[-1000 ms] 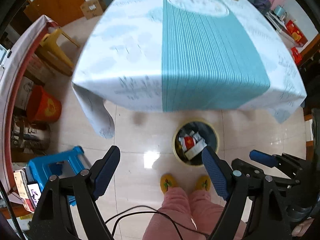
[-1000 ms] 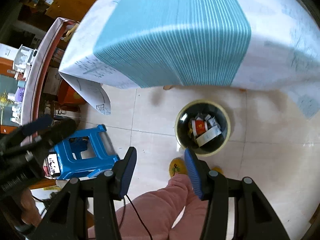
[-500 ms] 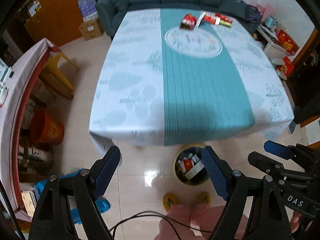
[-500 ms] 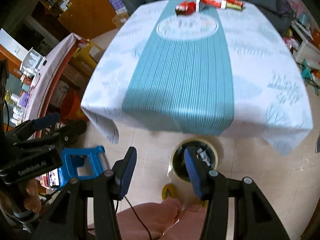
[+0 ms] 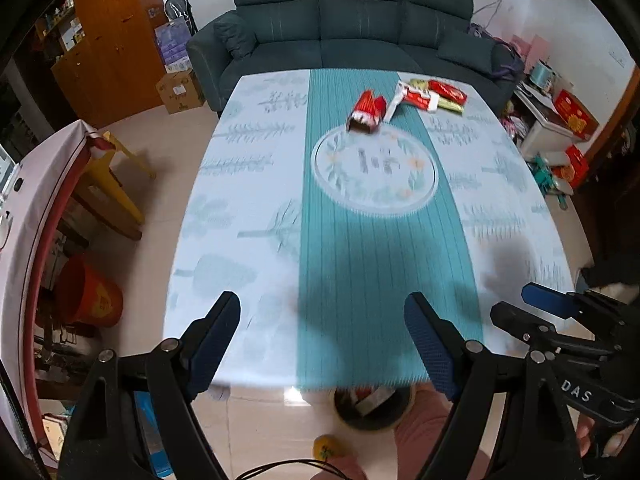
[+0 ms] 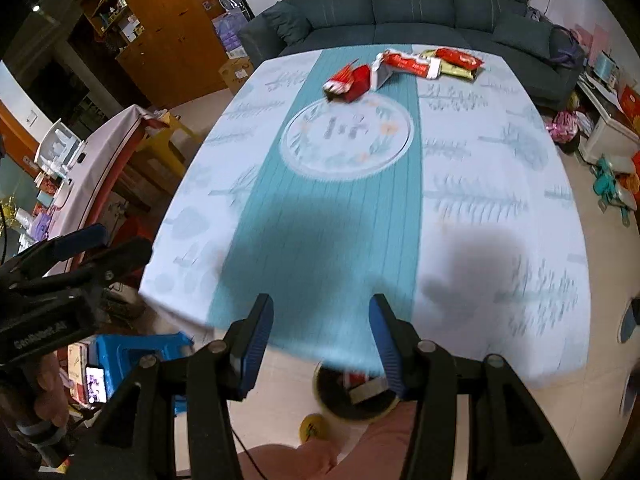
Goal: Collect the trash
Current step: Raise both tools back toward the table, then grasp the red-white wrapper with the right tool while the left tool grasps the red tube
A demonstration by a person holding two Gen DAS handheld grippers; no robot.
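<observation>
Left wrist view: your left claw (image 5: pixel 322 344) gapes empty above the surface's (image 5: pixel 240 216) near edge. The red carton (image 5: pixel 366 114) lies far off at 12 o'clock, wrappers (image 5: pixel 434 96) just beyond toward 1.

Right wrist view: your right claw (image 6: pixel 320 340) is likewise spread and empty; carton (image 6: pixel 348 80) at 12, long axis pointing 10-to-4. Neither claw looks clearly nearer. Trash bin (image 6: pixel 352 396) sits at 6, on the floor.

Table (image 5: pixel 248 216) bears perhaps 4 blurred wrappers (image 5: pixel 416 98).

Bright, motion-blurred, fisheye-warped edges
</observation>
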